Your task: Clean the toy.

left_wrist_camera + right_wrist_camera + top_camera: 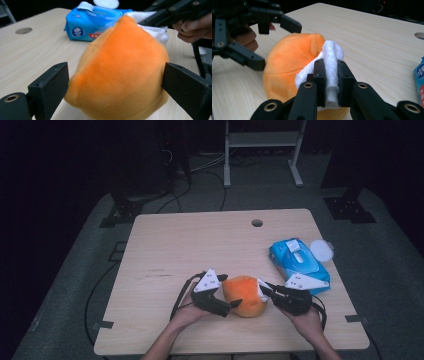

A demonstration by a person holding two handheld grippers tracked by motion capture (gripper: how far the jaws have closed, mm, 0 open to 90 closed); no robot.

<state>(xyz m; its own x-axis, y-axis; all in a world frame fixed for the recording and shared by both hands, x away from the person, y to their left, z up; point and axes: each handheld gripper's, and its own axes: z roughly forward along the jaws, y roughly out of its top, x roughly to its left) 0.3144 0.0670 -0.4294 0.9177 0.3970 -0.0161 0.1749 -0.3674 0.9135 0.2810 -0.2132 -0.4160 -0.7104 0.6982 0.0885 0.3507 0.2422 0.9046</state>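
Left claw (231, 291) stands spread around an orange plush toy (245, 295) near the front edge of a pale wooden table (175, 245), one jaw at each flank of the soft body. Seen from the left gripper view, both black jaws sit at the toy's (117, 72) sides, but whether they actually press into the fabric cannot be told. A person's left hand (187, 312) carries this tool from below, its cable looping back toward the table edge.

Just right of the toy, the right claw (263, 289) is clenched on a folded white wipe (261, 290), which lies against the orange surface. From the right gripper view the wipe (331, 72) stands pinched upright between the two jaws, its upper end touching the toy (287, 65), with the left claw (279, 45) beyond it. A right hand (305, 320) holds that tool.

Farther right and slightly behind the right claw lies a blue pack of wipes (297, 262), its round white lid (321, 250) flipped open.
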